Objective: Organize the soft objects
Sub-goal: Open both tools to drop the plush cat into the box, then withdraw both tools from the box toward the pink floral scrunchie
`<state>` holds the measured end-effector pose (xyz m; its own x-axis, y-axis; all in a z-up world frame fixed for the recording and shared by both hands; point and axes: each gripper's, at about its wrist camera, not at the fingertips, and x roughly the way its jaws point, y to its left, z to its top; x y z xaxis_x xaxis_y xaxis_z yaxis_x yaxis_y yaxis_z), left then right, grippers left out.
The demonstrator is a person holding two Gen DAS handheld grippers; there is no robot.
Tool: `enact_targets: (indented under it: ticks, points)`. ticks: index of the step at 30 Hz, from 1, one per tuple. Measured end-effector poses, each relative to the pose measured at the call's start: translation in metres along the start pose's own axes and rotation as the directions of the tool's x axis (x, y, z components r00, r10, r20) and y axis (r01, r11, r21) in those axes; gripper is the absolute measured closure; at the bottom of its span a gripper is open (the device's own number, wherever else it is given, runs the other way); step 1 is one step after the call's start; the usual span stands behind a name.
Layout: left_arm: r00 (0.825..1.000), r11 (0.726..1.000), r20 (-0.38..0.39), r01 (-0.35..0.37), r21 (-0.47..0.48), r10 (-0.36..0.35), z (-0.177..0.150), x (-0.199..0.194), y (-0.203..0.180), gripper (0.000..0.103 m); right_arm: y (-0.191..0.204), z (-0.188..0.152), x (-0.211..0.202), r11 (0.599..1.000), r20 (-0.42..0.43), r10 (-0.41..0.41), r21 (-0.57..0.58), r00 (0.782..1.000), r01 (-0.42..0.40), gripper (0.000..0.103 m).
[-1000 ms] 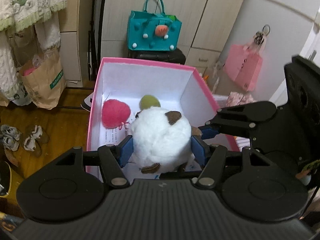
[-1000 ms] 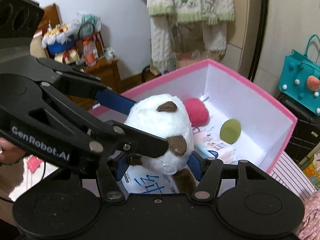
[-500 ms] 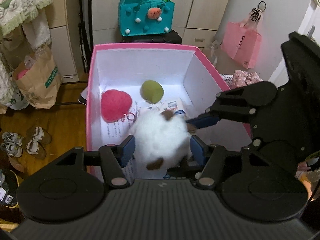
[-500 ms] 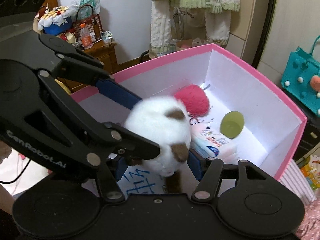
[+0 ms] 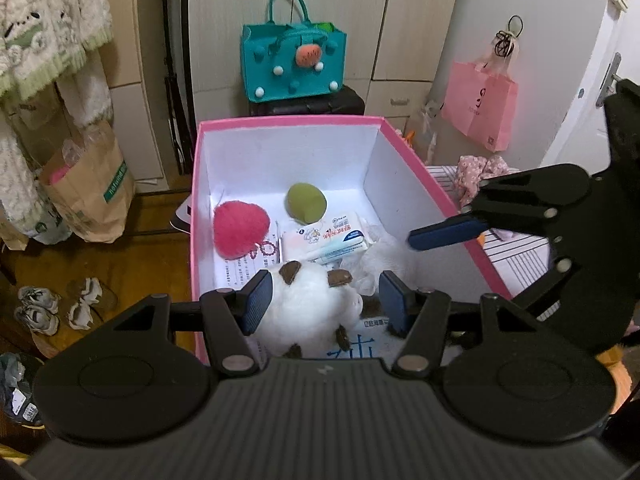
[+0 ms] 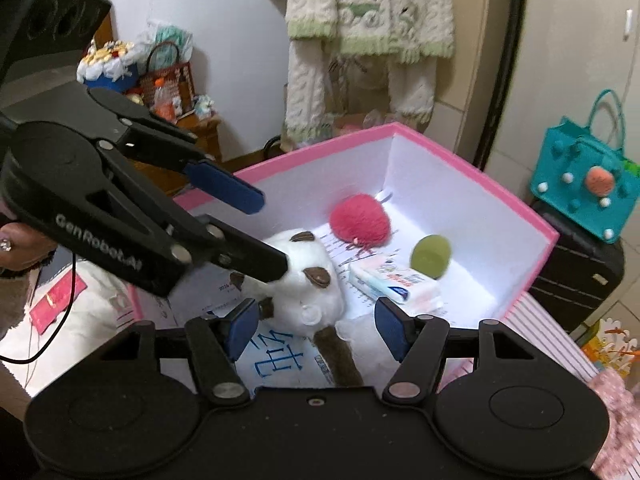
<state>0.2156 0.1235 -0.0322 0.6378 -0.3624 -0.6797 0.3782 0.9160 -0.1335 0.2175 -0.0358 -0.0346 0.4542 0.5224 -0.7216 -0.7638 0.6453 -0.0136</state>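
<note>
A white plush toy [image 5: 308,308] with brown patches lies on the floor of the pink box [image 5: 288,122], at its near end, on a pack with blue lettering [image 5: 360,350]. My left gripper [image 5: 324,300] hovers just above it, open; the plush shows by the left pad with a gap on the right. From the right, my right gripper [image 6: 316,320] also stands open over the plush [image 6: 308,280], its pads clear of it. A pink pompom [image 5: 240,230], a green ball [image 5: 306,202] and a tissue pack [image 5: 324,238] lie farther back in the box.
A teal felt bag [image 5: 292,64] sits on a black suitcase behind the box. A pink paper bag [image 5: 480,108] hangs at right, a brown paper bag [image 5: 88,188] and shoes [image 5: 40,308] are on the floor at left. Striped cloth [image 5: 520,256] lies beside the box.
The plush, held up between the pads a second ago, has dropped to the box floor. Both grippers now stand clear above it.
</note>
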Motion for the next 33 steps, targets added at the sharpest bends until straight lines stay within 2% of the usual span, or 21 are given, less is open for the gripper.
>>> enact_targets:
  ticks: [8,16,23,33]
  points:
    - [0.999,0.999,0.033,-0.002,0.045,0.000,-0.005,-0.032,-0.021,0.044,0.005,-0.010,-0.050,0.998,0.079,-0.056,0.022,0.995,0.055,0.034]
    - [0.998,0.993,0.059,-0.032,0.113,0.026,-0.005,-0.068,-0.049,0.044,0.015,-0.015,-0.092,0.997,0.115,-0.081,0.017,0.990,0.079,0.033]
    - [0.996,0.989,0.027,0.080,0.124,-0.084,-0.011,-0.089,-0.075,0.043,0.021,-0.026,-0.131,0.996,0.135,-0.090,0.022,0.987,0.087,0.033]
    - [0.992,0.970,0.005,0.119,0.212,-0.123,-0.003,-0.092,-0.123,0.042,0.016,-0.060,-0.176,0.994,0.149,-0.101,0.060,0.984,0.093,0.033]
